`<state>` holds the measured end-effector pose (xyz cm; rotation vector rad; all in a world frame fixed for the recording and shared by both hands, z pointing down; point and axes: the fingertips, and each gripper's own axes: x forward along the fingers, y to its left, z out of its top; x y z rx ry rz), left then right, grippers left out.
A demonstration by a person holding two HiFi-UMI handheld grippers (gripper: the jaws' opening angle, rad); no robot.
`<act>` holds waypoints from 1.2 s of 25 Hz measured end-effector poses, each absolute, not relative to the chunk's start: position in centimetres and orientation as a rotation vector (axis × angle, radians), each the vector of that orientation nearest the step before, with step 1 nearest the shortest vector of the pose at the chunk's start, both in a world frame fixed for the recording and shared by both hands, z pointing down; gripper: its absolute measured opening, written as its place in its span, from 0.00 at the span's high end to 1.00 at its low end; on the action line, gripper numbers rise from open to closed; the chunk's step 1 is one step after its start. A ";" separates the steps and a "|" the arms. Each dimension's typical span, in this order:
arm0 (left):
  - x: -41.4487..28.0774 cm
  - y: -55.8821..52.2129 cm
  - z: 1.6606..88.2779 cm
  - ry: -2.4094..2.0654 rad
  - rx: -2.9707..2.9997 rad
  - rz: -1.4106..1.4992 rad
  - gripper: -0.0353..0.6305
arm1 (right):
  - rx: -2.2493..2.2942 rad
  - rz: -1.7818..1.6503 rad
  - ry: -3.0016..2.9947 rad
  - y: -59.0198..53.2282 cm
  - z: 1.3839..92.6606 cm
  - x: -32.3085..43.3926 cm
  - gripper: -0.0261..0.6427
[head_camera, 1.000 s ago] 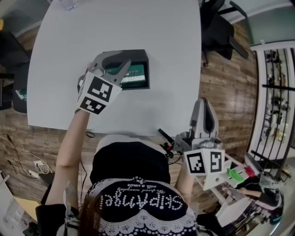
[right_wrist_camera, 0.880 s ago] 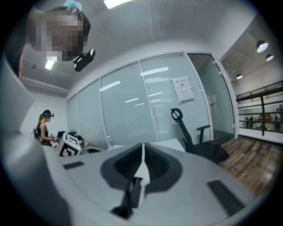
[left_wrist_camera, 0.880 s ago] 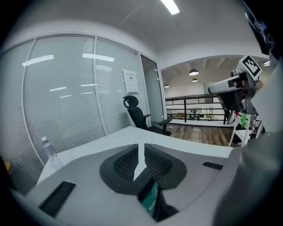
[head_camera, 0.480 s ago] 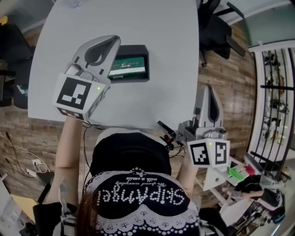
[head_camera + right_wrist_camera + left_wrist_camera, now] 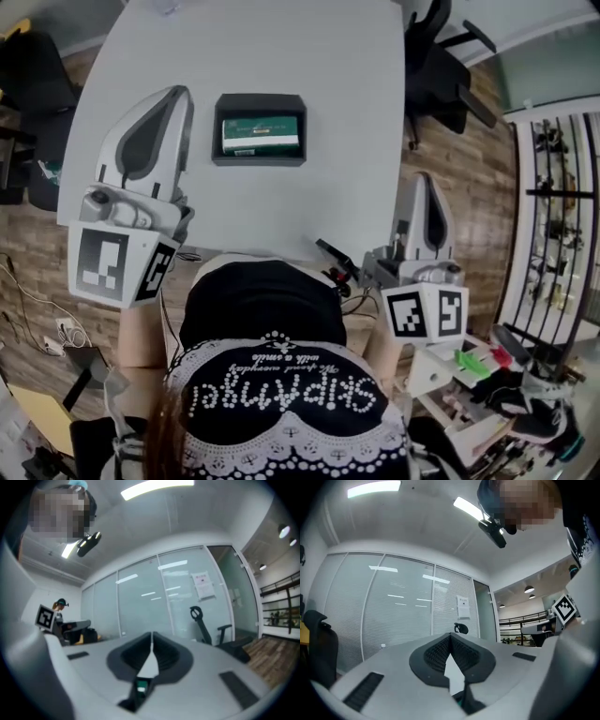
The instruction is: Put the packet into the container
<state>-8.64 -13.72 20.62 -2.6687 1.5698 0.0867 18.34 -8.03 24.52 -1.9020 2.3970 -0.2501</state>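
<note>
A white, smooth table (image 5: 309,84) with rounded corners fills the head view, stretching ahead of both sets of fingers. Brown wood-plank floor (image 5: 469,178) shows to the right of the right fingers.

The left gripper (image 5: 178,91), a grey plastic wedge with a black-and-white marker cube at its back, has changed most. A second ago its fingers stood apart directly over the container. Now it is pulled back and raised, looming larger at the table's left edge, with its tip just left of the container and not touching it. In the left gripper view (image 5: 450,635) the dark, ribbed pads meet at their tips with nothing between them, and the gripper faces a wall of frosted glass panels.

The right gripper (image 5: 424,178), of the same shape, sits much where it was, off the table's near right edge. In the right gripper view (image 5: 152,633) its ribbed pads are also pressed together and empty.

The container (image 5: 217,131) is a shallow, dark, rectangular tray with raised walls. It lies flat on the table, to the right of the left fingertips and well to the left of and beyond the right fingertips.

The packet (image 5: 261,136), a flat green rectangle with a pale band along its near edge, lies inside the container, clear of both pairs of fingers.
</note>
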 end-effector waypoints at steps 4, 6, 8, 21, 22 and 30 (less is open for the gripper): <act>-10.0 -11.7 19.5 1.625 -2.625 0.143 0.90 | -1.884 -0.241 2.417 -7.7 24.2 17.9 0.91; -10.2 -11.3 19.9 1.634 -2.611 0.125 0.90 | -1.877 -0.247 2.408 -7.7 24.4 17.9 0.91; -10.3 -10.7 20.1 1.636 -2.607 0.112 0.90 | -1.871 -0.239 2.403 -7.4 24.1 18.0 0.91; -11.1 -7.7 23.1 1.735 -2.596 0.075 0.90 | -1.929 -0.259 2.400 -5.0 25.2 18.5 0.91; -11.1 -7.5 23.3 1.740 -2.595 0.071 0.90 | -1.934 -0.266 2.402 -4.9 25.4 18.6 0.91; -10.5 -6.9 25.2 1.727 -2.669 0.040 0.90 | -1.951 -0.266 2.435 -4.9 25.7 18.2 0.91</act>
